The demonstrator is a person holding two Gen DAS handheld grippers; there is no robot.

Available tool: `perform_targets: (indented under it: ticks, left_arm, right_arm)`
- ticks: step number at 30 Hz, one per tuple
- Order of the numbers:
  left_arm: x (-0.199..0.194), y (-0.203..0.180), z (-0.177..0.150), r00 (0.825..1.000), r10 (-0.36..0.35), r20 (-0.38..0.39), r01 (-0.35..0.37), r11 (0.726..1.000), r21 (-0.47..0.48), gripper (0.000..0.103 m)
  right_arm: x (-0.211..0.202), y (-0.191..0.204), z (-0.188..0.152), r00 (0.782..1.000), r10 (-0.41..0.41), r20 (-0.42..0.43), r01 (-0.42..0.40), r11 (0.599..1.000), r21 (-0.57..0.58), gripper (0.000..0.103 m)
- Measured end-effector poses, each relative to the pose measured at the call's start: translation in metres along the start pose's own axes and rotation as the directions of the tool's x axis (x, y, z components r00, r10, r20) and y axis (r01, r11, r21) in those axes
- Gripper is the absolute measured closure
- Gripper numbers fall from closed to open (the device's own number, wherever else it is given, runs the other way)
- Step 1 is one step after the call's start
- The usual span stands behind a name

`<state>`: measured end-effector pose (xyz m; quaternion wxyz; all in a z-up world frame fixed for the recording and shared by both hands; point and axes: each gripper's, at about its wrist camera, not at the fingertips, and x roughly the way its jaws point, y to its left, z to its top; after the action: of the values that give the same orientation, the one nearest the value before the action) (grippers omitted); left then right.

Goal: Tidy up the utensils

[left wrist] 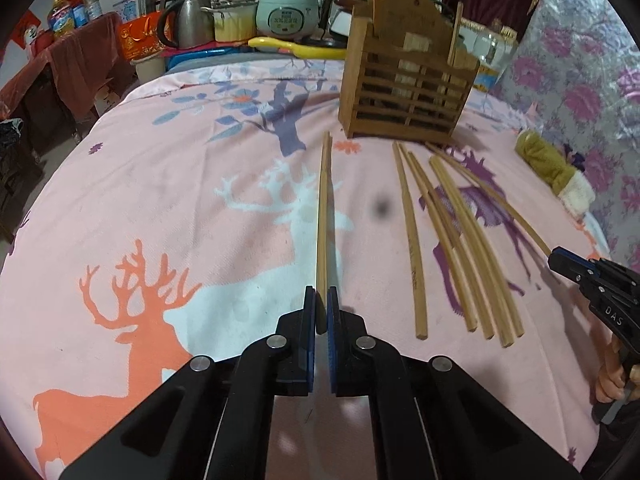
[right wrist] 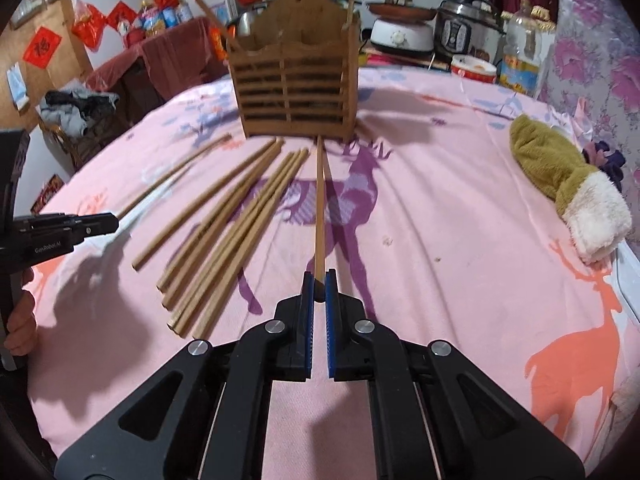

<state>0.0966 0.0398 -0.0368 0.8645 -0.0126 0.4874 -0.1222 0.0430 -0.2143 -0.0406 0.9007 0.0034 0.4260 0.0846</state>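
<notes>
My left gripper (left wrist: 321, 296) is shut on the near end of a wooden chopstick (left wrist: 323, 216) that points away toward the slatted wooden utensil holder (left wrist: 404, 96). My right gripper (right wrist: 319, 278) is shut on another chopstick (right wrist: 319, 208), also pointing at the holder (right wrist: 294, 88). Several loose chopsticks (left wrist: 456, 240) lie on the pink deer-print cloth (left wrist: 160, 200) between the two grippers; they also show in the right wrist view (right wrist: 224, 232). The holder has a few sticks standing in it. The right gripper shows at the right edge of the left wrist view (left wrist: 560, 260), the left one at the left edge of the right wrist view (right wrist: 108, 222).
An olive and white plush mitten (right wrist: 568, 184) lies at the right by the floral wall. A kettle (left wrist: 188, 20), rice cooker (left wrist: 286, 10), pots and an oil bottle (right wrist: 520, 52) stand behind the holder. The cloth-covered surface drops off on the left toward a cluttered side table (left wrist: 60, 68).
</notes>
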Motion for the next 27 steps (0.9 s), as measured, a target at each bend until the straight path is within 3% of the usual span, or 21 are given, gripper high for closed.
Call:
perform_targets:
  ticks: [13,27]
  left_arm:
    - [-0.037,0.007,0.005,0.987,-0.024,0.161,0.031,0.999,-0.04,0.097]
    - [-0.068,-0.005,0.018,0.972,-0.022,0.233,0.026,1.0,-0.016,0.097]
  right_arm:
    - [-0.037,-0.006,0.008,0.984,0.015,0.177,-0.021,0.999,0.033,0.097]
    - [-0.068,-0.012,0.018,0.954,0.032,0.299,-0.055,0.996,0.069,0.097]
